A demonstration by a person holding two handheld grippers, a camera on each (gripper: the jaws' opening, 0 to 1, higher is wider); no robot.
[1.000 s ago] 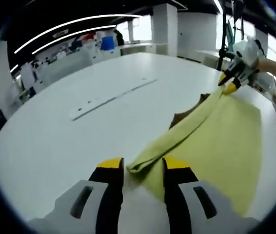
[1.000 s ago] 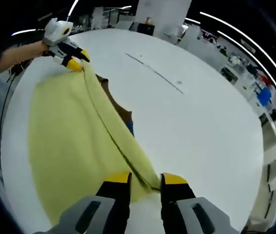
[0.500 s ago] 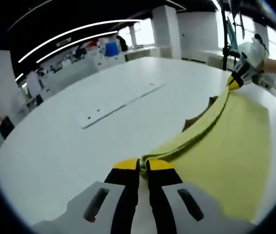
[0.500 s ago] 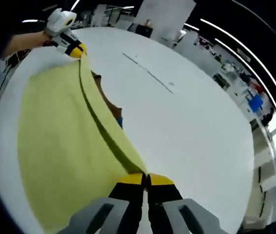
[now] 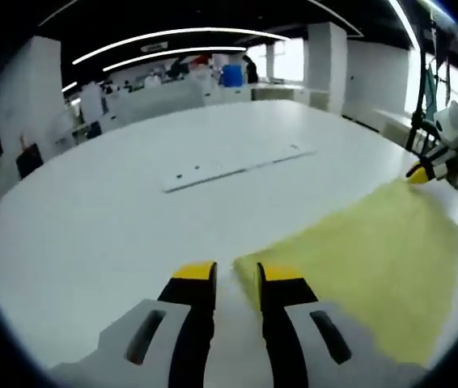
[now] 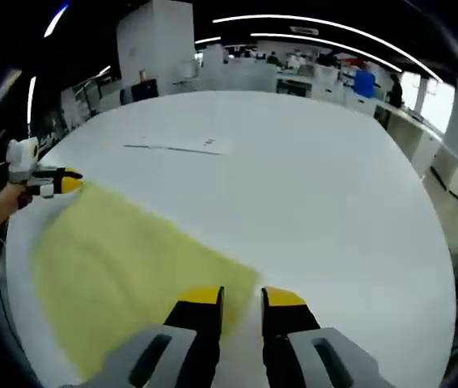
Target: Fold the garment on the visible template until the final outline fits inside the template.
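The yellow garment (image 5: 358,242) lies flat and folded on the white table (image 5: 91,210). My left gripper (image 5: 237,273) stands open at its near corner, and the cloth edge runs along the right jaw. In the right gripper view the garment (image 6: 124,250) spreads to the left, with its near corner just ahead of my open right gripper (image 6: 241,297). Each gripper shows at the cloth's far corner in the other's view: the right gripper (image 5: 427,171) and the left gripper (image 6: 63,182), both held by a hand. The brown piece seen under the cloth earlier is now covered.
A long white strip (image 5: 237,166) lies on the table beyond the garment, and the right gripper view shows the same strip (image 6: 180,145). The table (image 6: 318,178) stretches wide to the far side. Desks and white pillars stand behind it.
Both grippers were shut on the raised cloth edge half a second ago. They have carried it over, laid it flat and opened. The brown piece is now covered.
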